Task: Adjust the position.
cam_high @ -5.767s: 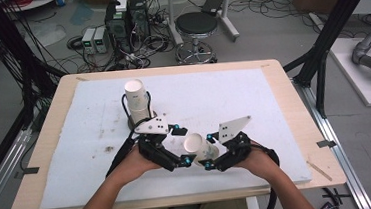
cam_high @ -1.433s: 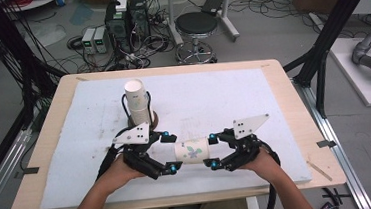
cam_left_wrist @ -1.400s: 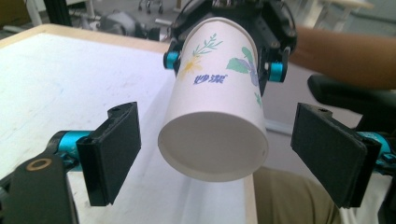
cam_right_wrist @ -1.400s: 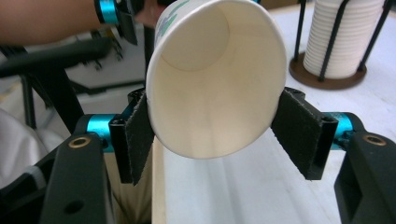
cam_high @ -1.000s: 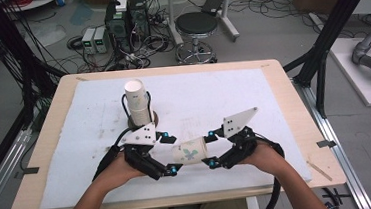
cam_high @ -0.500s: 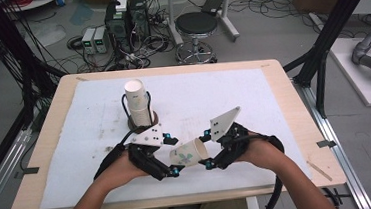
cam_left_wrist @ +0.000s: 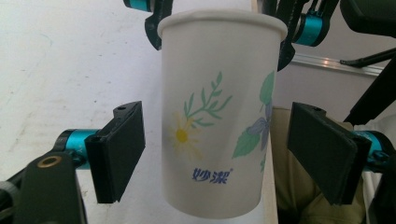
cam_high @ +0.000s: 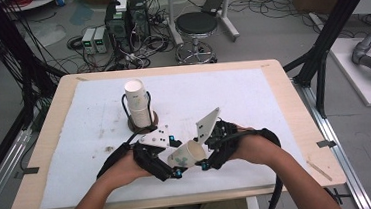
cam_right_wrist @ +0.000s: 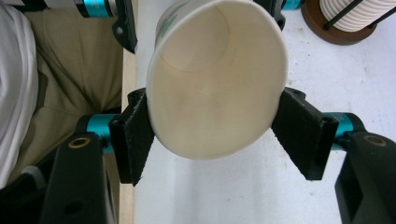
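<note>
1. Stack of paper cups [cam_high: 138, 102] stands upright in its wire holder [cam_high: 142, 119], far-left of centre on the white tabletop [cam_high: 253, 94]; I see it well apart from both hands.
2. Left gripper [cam_high: 174, 169]: fingers [cam_left_wrist: 119, 149] spread, standing off either side of the cup, not touching.
3. Flower-printed paper cup [cam_high: 186, 154] is held in the air above the near tabletop, between the grippers, tilted.
4. Right gripper [cam_high: 204, 162]: fingers [cam_right_wrist: 133, 135] pinch the cup's rim from both sides; its mouth faces this camera.
</note>
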The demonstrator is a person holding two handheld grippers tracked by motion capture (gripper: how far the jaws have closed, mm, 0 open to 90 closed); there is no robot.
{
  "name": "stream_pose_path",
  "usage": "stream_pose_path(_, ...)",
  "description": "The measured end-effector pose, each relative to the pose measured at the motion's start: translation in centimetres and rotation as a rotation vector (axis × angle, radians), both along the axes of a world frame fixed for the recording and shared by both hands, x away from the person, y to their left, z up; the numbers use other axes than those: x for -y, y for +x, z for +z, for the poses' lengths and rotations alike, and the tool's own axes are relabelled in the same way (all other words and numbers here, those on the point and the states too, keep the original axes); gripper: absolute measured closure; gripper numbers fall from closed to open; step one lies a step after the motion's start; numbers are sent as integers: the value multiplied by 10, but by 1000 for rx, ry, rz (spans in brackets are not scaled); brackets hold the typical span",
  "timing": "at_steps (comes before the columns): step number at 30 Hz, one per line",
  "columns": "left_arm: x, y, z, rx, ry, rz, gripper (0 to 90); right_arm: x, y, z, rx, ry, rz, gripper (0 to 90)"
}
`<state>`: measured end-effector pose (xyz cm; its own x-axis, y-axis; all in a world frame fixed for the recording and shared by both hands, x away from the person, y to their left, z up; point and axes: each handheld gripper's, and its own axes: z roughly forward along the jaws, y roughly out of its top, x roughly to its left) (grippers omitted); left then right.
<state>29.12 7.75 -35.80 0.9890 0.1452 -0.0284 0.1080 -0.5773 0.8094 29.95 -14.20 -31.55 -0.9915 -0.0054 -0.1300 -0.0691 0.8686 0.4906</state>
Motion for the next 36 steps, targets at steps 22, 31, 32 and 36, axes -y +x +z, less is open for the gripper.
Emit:
stream_pose_path(22,12,5,-10,-61,58,-49,374,-12,-3,-5,-18,-91,20,331)
stream_pose_path(31,-2,7,-15,-63,-11,1,358,6,1,-1,-63,109,-35,259)
stream_pose_path(32,-5,7,-16,-67,-20,12,358,9,1,1,-65,137,-45,253)
stream_pose_path(36,-17,5,-21,-64,-73,62,346,25,2,2,-66,269,-85,244)
